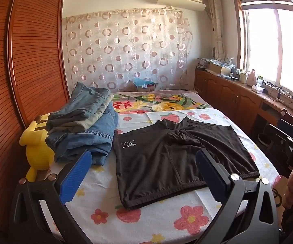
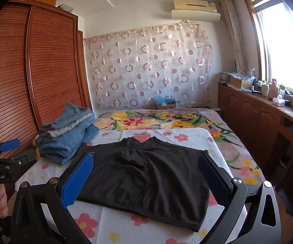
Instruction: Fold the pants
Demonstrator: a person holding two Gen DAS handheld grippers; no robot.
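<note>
My left gripper [image 1: 144,174], black-framed with ribbed blue pads, sits nearest the lens with its jaws spread as wide as they go and nothing between them; my right gripper [image 2: 146,174] is the same, fully open and empty, hovering over the near edge of the bed. Just beyond both lies the pair of black fabric shorts [image 1: 176,158], spread flat on the white flower-printed towel [image 1: 146,219], one edge toward me, a small white logo on the left side, and the cloth bunched and creased about the middle.

I judge that the fold has not begun, so the step in hand is the first grasp. To do it well I should bring each gripper low to the near edge, one toward each corner, and pinch only the shorts, not the towel beneath. The crumpled middle would be better smoothed first, or the fold will set crooked. Both corners should then travel together so the edges meet square.

To the left, just beside the shorts, the stack of folded blue denim jeans [image 1: 85,128] leaves me little room on that side; the yellow plush toy [image 1: 36,148] sits past it against the brown slatted wardrobe [image 1: 24,61].
</note>
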